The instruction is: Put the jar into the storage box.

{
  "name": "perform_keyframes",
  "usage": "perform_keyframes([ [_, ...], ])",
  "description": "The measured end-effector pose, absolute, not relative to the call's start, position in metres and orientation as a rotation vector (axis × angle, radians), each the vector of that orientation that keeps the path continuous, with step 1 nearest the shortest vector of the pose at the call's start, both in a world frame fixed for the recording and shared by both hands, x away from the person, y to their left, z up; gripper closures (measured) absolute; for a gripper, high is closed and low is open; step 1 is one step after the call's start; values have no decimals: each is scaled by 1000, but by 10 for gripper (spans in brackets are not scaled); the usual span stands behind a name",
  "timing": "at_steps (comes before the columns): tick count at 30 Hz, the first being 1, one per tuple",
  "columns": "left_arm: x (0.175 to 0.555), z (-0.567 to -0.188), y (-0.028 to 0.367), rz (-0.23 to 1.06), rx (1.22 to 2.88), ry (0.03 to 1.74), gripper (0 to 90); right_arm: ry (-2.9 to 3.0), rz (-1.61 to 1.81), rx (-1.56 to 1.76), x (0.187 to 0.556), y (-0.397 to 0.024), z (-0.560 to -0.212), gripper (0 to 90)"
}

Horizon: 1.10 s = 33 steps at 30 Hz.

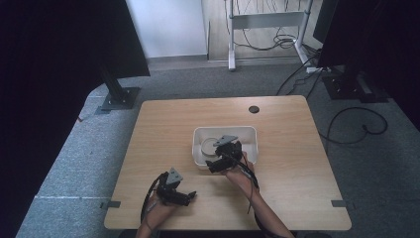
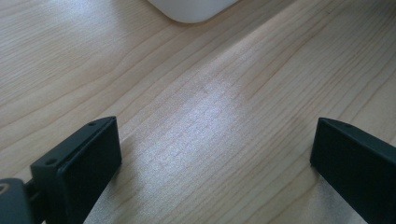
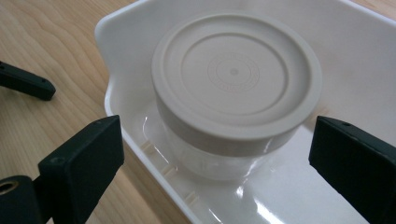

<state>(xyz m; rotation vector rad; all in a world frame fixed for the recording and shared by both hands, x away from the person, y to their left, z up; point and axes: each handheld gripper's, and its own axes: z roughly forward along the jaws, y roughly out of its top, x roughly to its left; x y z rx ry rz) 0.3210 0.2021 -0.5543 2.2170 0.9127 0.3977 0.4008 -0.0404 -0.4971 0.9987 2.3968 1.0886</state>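
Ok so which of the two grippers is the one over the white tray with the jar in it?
The right gripper: its open jaws flank the lidded jar inside the white tray. The left gripper sits over bare wooden table, nearer the person.

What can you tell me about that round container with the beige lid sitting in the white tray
The container is a short round jar with a clear, glassy-looking body and a matte beige lid pressed on top; the lid has raised concentric rings and a small centre mark. It stands upright and closed inside the white tray, in the tray's left part as the high view shows it, resting on the tray floor near a rounded corner. The right gripper is open, a jaw on either side, not touching it.
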Motion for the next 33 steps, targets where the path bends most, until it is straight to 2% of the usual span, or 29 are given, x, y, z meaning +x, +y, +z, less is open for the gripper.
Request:
perform_keyframes([
  [33, 321, -554, 202, 398, 2213, 915, 17, 2381, 1100, 966, 373, -87, -499, 38],
])
